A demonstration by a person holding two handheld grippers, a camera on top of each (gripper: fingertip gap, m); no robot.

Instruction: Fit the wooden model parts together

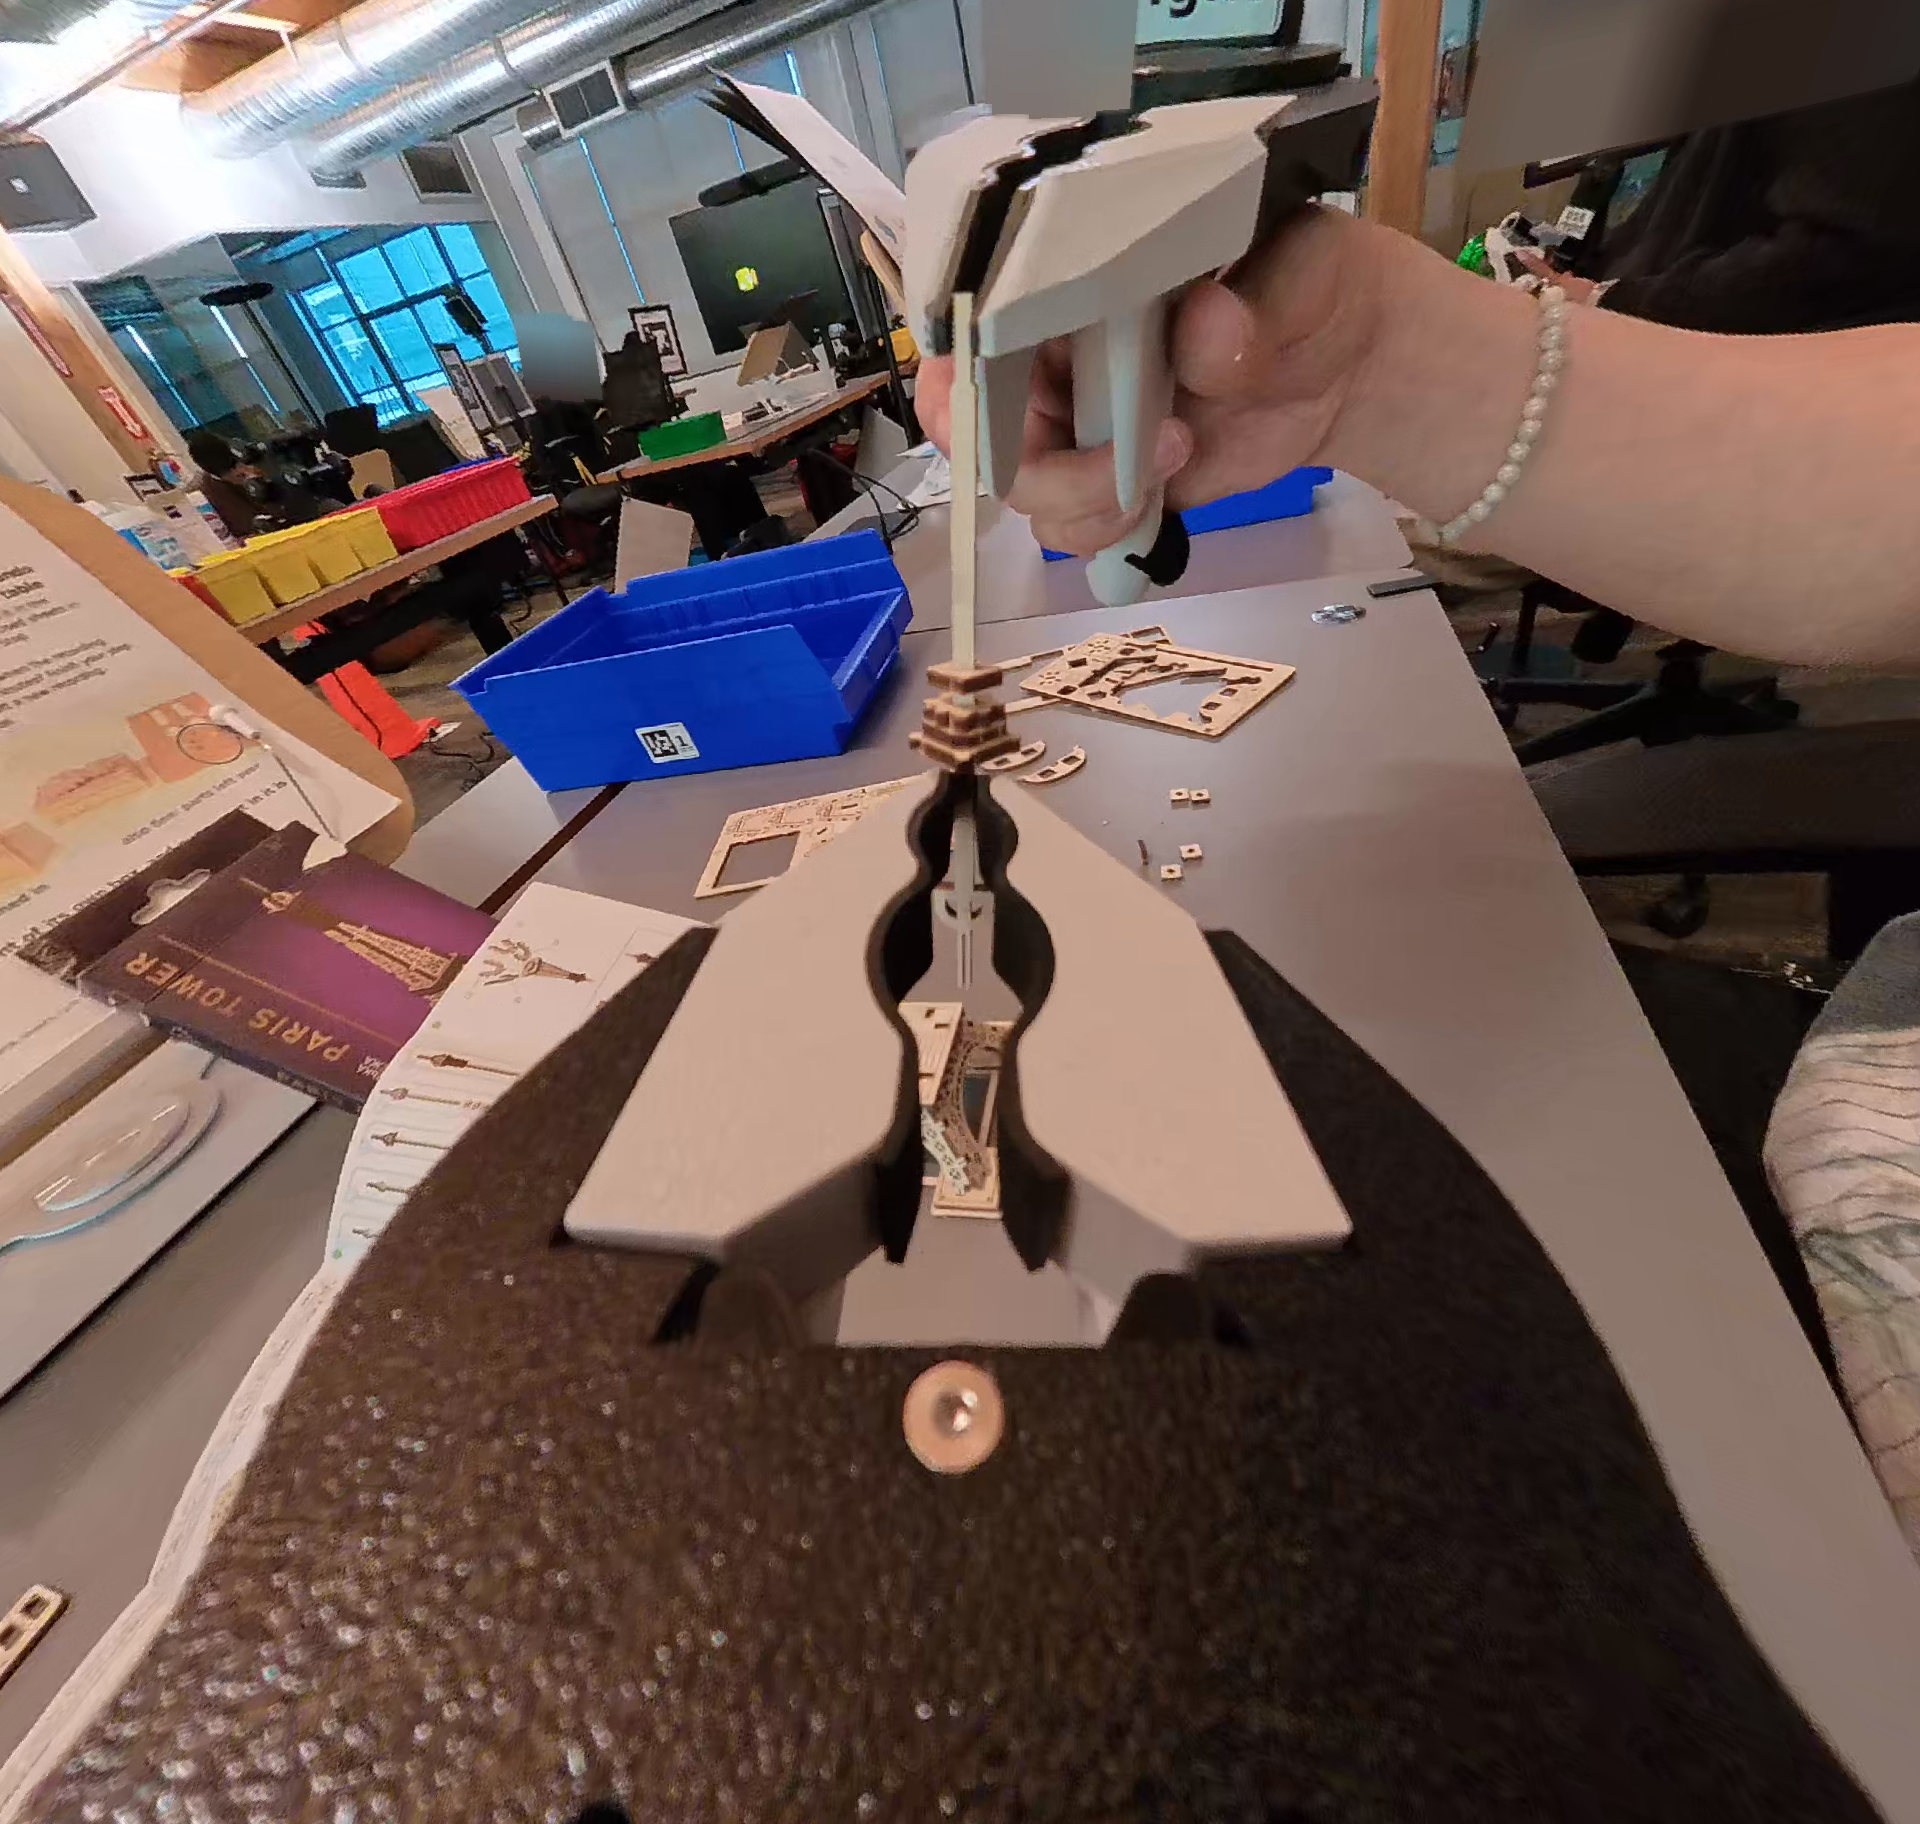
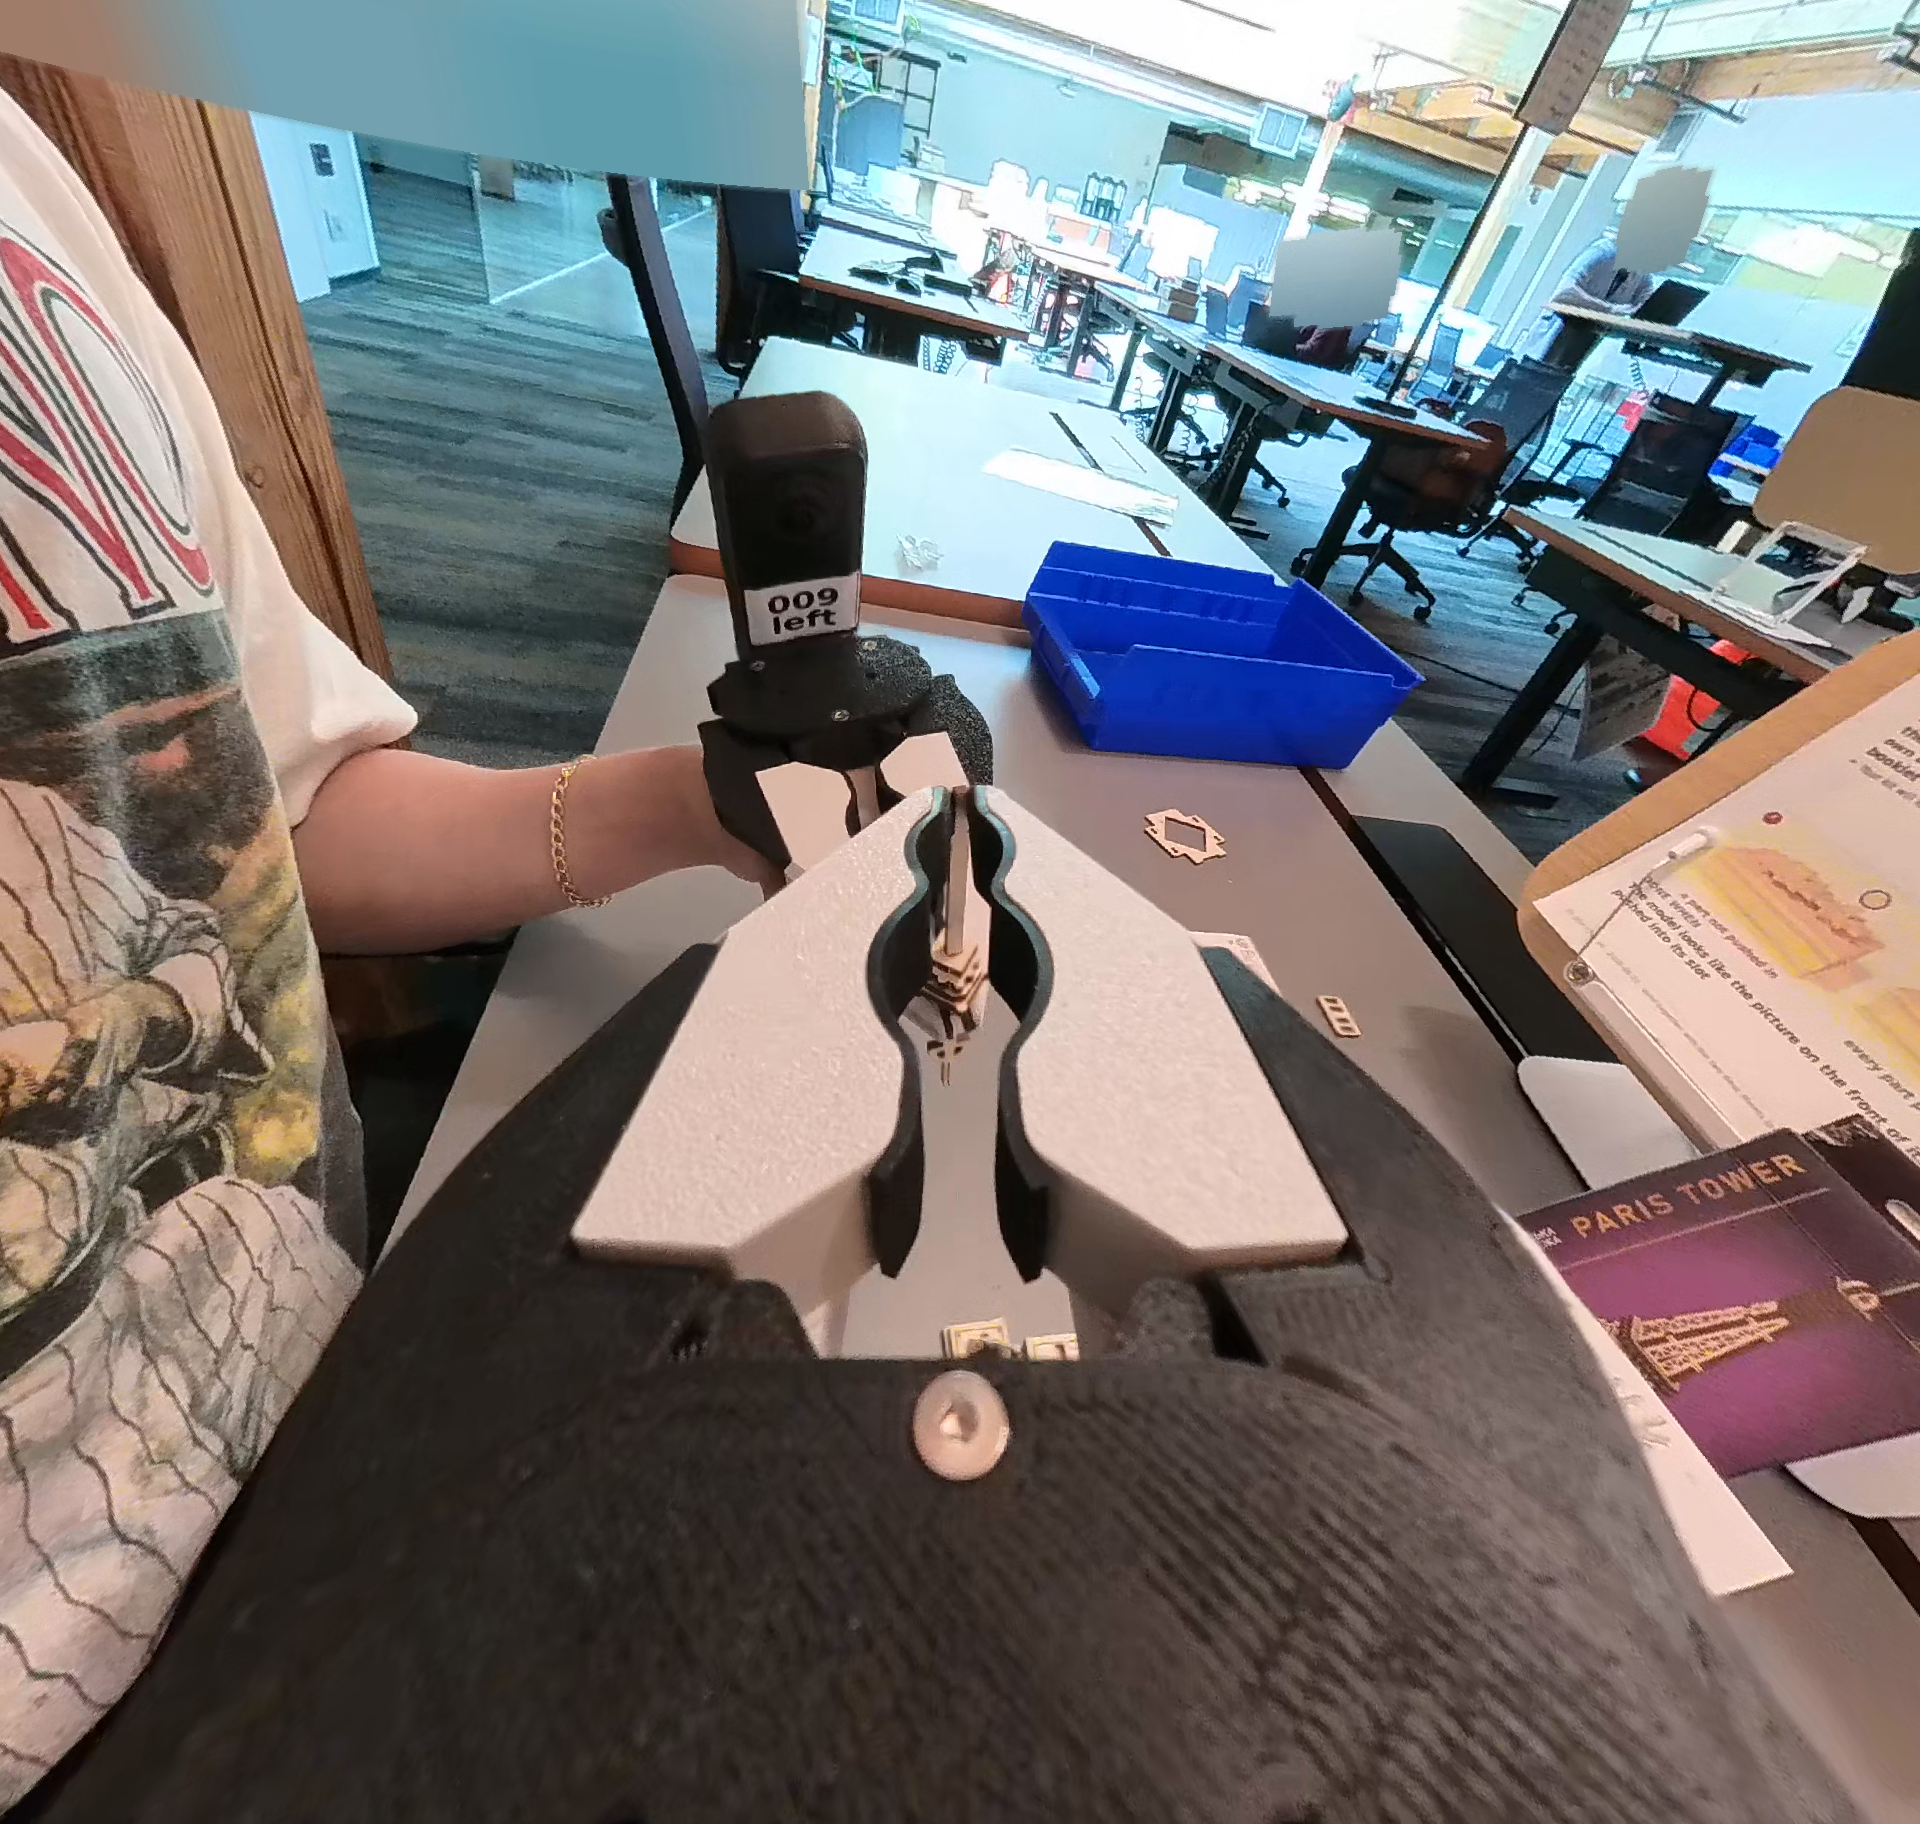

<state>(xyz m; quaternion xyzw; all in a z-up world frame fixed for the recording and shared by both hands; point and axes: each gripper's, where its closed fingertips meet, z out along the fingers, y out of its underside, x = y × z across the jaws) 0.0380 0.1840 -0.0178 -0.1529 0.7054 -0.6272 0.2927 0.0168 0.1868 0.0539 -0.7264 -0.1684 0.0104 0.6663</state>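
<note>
My left gripper (image 1: 961, 787) is shut on the wooden tower model (image 1: 961, 730). The tower's stacked top platforms stick out past the fingertips, and its lattice body shows between the fingers. A thin wooden spire (image 1: 964, 486) rises straight up from the tower top. My right gripper (image 1: 961, 320), held by a hand, is shut on the spire's upper end from above. In the right wrist view my right gripper (image 2: 961, 795) pinches the spire (image 2: 961, 891), with the tower top (image 2: 956, 985) below it. The left gripper (image 2: 862, 808) is just behind it.
A blue bin (image 1: 707, 662) stands at the back of the grey table (image 1: 1299, 943). Punched wooden sheets (image 1: 1153, 678) and small loose pieces (image 1: 1184, 798) lie behind the tower. A purple model box (image 1: 301, 964), an instruction sheet (image 1: 540, 995) and an instruction board (image 1: 125, 694) are on the left.
</note>
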